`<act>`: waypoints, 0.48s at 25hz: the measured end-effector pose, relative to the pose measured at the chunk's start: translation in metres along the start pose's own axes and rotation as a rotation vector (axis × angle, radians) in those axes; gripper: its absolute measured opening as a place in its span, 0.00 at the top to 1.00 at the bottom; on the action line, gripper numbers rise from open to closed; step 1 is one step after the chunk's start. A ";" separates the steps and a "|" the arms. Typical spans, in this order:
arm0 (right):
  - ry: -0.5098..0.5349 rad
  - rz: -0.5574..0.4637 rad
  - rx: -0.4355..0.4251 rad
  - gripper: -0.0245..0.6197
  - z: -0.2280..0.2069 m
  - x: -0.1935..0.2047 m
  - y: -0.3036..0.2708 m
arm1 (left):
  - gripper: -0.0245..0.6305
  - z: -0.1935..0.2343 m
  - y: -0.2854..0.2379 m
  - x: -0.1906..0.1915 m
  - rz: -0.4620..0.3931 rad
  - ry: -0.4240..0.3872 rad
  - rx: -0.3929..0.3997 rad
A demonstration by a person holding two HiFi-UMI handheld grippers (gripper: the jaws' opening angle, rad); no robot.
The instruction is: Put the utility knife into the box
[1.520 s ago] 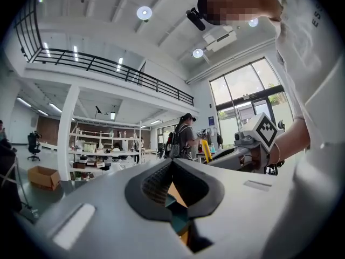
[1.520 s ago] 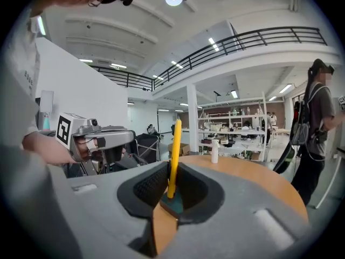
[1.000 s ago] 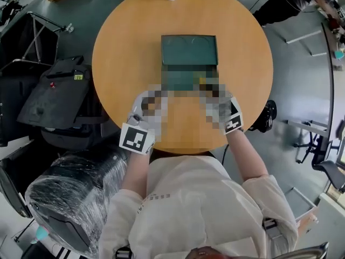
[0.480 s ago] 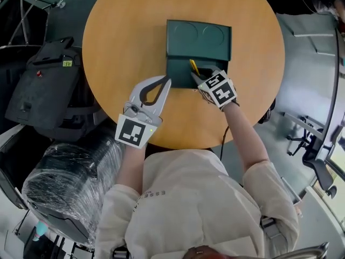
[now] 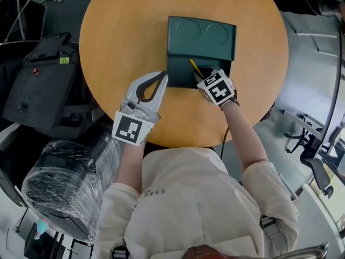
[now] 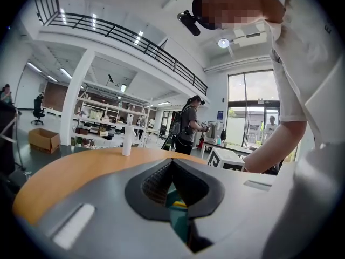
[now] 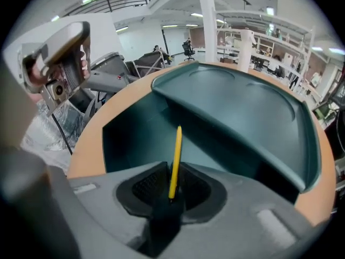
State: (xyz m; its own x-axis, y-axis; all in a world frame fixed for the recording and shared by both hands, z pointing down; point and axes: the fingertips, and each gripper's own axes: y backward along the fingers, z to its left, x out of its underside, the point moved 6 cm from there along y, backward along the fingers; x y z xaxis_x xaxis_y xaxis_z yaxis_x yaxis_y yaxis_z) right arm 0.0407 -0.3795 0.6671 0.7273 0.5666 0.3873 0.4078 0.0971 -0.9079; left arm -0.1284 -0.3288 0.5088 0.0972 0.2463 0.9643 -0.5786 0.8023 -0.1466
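Round wooden table [image 5: 124, 31], grey floor [image 5: 307, 74]

No legible text, brand or number is present.

- Left of the round table [image 5: 124, 31]: the black case [image 5: 43, 85] carries a small yellow-green label [image 5: 63, 61]; its characters are too small to read.
- On the near side of the table: the person's shirt [image 5: 183, 209] bears one short line of print [image 5: 153, 192] (letters cannot be resolved).
- Beyond the far side of the table: a blue sign [image 6: 221, 114] hangs on the wall beside the glazed doors; its content is blurred.
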 end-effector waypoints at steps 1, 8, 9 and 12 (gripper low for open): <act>-0.012 -0.002 -0.013 0.85 0.001 0.000 0.000 | 0.94 0.000 0.000 0.000 0.000 -0.002 -0.001; -0.051 -0.094 -0.004 0.80 -0.001 -0.005 0.017 | 0.94 -0.002 0.004 -0.002 0.005 -0.013 -0.005; -0.065 -0.133 0.001 0.80 -0.002 -0.008 0.024 | 0.94 -0.003 0.004 -0.004 0.003 -0.018 -0.005; -0.120 -0.285 0.013 0.80 -0.001 -0.020 0.056 | 0.94 -0.006 0.005 -0.013 -0.008 -0.036 -0.007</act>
State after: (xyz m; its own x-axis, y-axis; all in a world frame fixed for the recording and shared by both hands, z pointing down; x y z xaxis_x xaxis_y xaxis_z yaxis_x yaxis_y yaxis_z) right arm 0.0492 -0.3865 0.6088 0.5141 0.6078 0.6053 0.5779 0.2760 -0.7680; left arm -0.1275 -0.3243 0.4939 0.0730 0.2201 0.9727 -0.5722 0.8081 -0.1399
